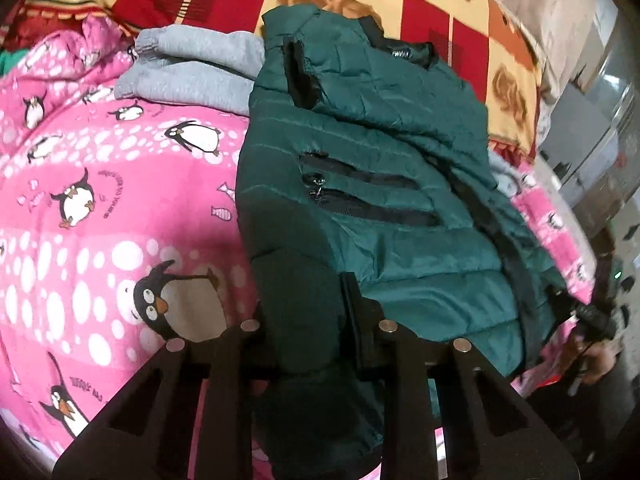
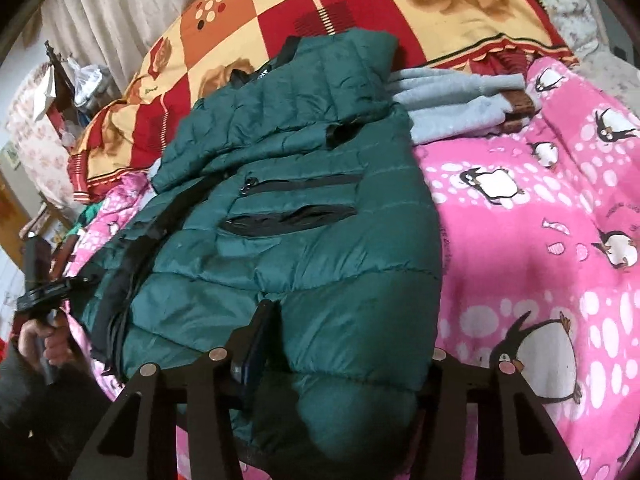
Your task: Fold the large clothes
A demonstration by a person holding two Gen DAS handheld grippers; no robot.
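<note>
We are working on the green puffer jacket [image 1: 360, 184], which is lying across a pink penguin blanket [image 1: 100, 208], its collar pointing toward the red and yellow patterned quilt [image 1: 432, 12] behind it. One sleeve is lying folded over the jacket's chest, above the two zipped pockets [image 2: 292, 200].

Our left gripper [image 1: 316, 320] is pinching the jacket's near hem: green fabric is bunching up between its two fingers, which are standing only as far apart as the padding allows. Our right gripper [image 2: 344, 344] is pinching the hem too, at the jacket's other near corner, with a thick fold filling the gap between its fingers. From the left wrist view it is showing small at the jacket's right corner, held in a hand.

Beyond the jacket's shoulder a stack of folded grey garments [image 1: 192, 68] is touching its edge. To the jacket's outer side the pink blanket is lying bare and wide. On the jacket's zipper side the bed edge is sitting close, with room furniture past it.
</note>
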